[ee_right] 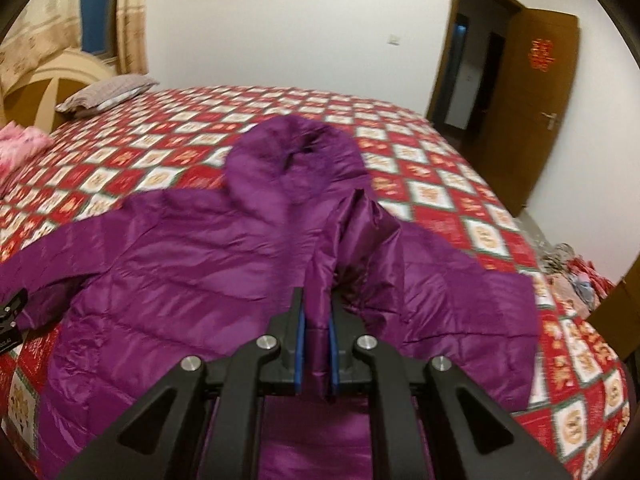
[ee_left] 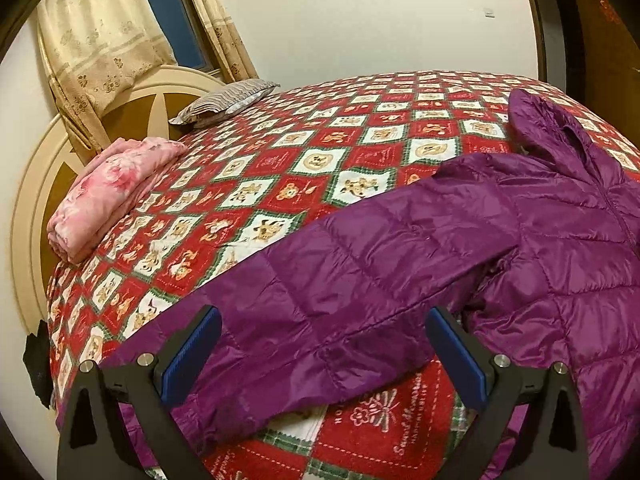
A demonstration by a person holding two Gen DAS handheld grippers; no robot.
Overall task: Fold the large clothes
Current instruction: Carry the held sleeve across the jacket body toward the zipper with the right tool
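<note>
A purple hooded puffer jacket (ee_left: 540, 248) lies spread on the bed, hood (ee_right: 296, 148) toward the far side. Its left sleeve (ee_left: 320, 304) stretches out between the fingers of my left gripper (ee_left: 320, 332), which is open with blue pads on either side of the sleeve near the cuff. My right gripper (ee_right: 318, 320) is shut on the jacket's right sleeve (ee_right: 356, 236), which is lifted and folded over the jacket's front (ee_right: 180, 264). The left gripper's edge shows at the far left of the right wrist view.
The bed has a red, white and green patterned cover (ee_left: 304, 152). A folded pink cloth (ee_left: 108, 196) and a grey pillow (ee_left: 224, 102) lie by the headboard (ee_left: 36, 184). An open wooden door (ee_right: 536, 108) stands at the right. Loose clothes (ee_right: 576, 276) lie beyond the bed's right edge.
</note>
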